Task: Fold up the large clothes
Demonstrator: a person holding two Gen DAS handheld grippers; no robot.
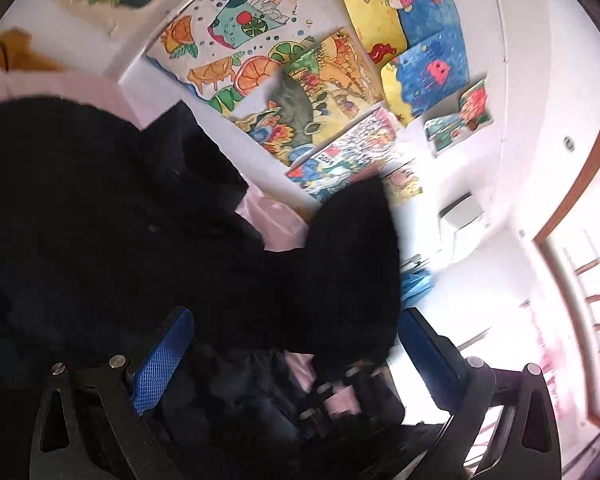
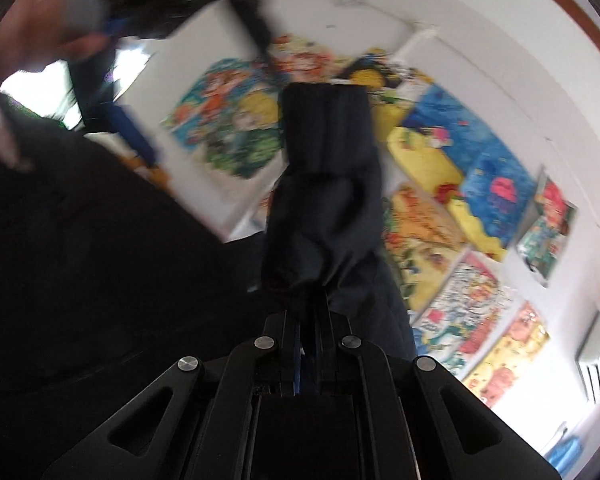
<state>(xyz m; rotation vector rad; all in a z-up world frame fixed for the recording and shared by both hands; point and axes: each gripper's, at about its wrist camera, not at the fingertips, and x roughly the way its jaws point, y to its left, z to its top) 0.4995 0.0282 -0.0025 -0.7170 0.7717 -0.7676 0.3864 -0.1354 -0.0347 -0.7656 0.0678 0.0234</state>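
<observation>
A large black garment [image 1: 100, 216] fills the left and middle of the left wrist view and lies partly on a pink surface [image 1: 272, 220]. My left gripper [image 1: 296, 344] is open, its blue-padded fingers [image 1: 164, 360] wide apart, with black cloth hanging between them but not pinched. My right gripper [image 2: 310, 312] is shut on a bunched fold of the black garment [image 2: 324, 184], which stands up above the jaws. More of the garment [image 2: 80, 260] spreads to the left in the right wrist view. The left gripper [image 2: 112, 120] shows blurred at upper left there.
A white wall covered with colourful children's paintings [image 1: 300, 92] is behind, also in the right wrist view [image 2: 452, 208]. An air conditioner [image 1: 460, 216] hangs on the wall. A wood-framed doorway [image 1: 572, 280] is at the right. A yellow-brown object [image 1: 16, 52] sits at upper left.
</observation>
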